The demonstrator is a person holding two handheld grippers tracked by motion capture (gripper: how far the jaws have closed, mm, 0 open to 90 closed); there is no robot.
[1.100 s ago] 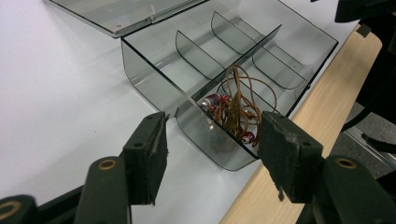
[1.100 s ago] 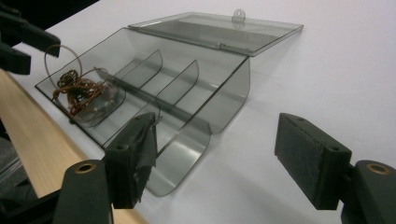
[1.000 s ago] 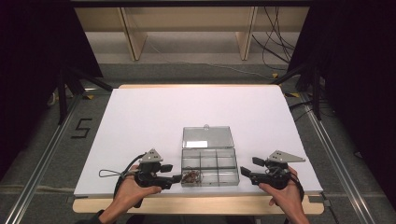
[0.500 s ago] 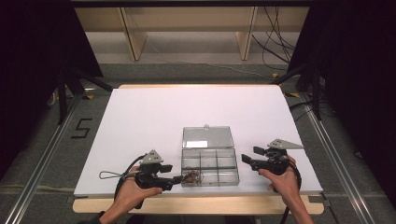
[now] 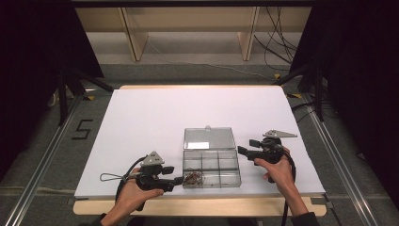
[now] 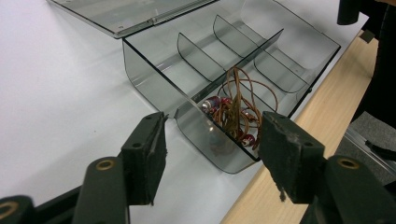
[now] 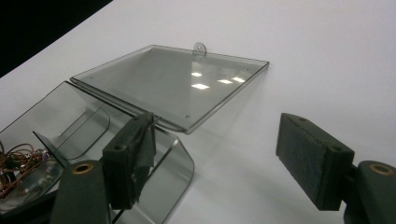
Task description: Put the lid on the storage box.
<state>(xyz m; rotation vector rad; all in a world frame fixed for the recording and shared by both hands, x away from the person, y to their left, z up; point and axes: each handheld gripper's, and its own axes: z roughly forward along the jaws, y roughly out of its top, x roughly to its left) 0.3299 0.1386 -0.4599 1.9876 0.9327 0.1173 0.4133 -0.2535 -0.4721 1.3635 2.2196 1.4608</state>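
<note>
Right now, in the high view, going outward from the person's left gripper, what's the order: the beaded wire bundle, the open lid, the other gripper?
From the left gripper:
1. Beaded wire bundle, beside its fingers, in the box's near-left compartment.
2. Open lid, flat behind the box.
3. Right gripper, past the box's far-right corner.

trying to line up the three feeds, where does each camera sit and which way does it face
High view: above the person's side, looking forward and down on the white table; both forearms, left gripper, right gripper.
Left gripper view: on the left gripper, facing the clear box and wire bundle.
Right gripper view: on the right gripper, facing the open lid.
All three views share the box.
</note>
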